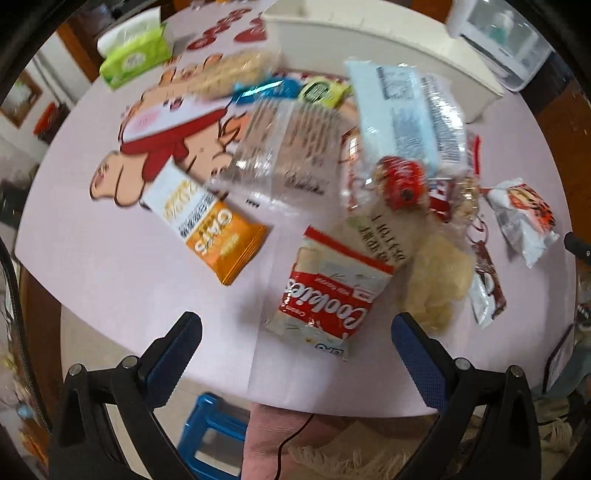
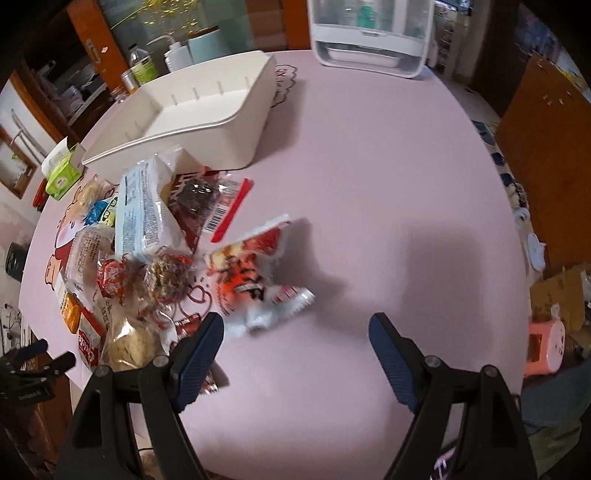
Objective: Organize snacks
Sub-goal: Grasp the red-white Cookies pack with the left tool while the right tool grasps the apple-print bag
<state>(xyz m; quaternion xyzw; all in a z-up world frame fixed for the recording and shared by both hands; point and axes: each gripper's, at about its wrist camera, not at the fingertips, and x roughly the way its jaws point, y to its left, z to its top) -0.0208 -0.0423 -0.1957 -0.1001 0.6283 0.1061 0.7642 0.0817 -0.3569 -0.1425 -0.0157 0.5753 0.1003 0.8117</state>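
Note:
A heap of snack packs lies on the pink table. In the left wrist view my left gripper (image 1: 295,343) is open and empty just in front of a red and white Cookies pack (image 1: 328,291); an orange oats pack (image 1: 218,229) lies to its left and a light blue pack (image 1: 410,110) further back. A long white bin (image 1: 369,51) stands behind the heap. In the right wrist view my right gripper (image 2: 295,354) is open and empty, with a red and white crumpled pack (image 2: 258,269) just beyond its left finger. The white bin (image 2: 207,122) is empty at the back left.
A green tissue pack (image 1: 136,59) sits at the table's far left. A clear-fronted white appliance (image 2: 369,33) stands at the table's back edge. A blue stool (image 1: 214,432) is below the near table edge. A wooden cabinet (image 2: 546,147) stands to the right.

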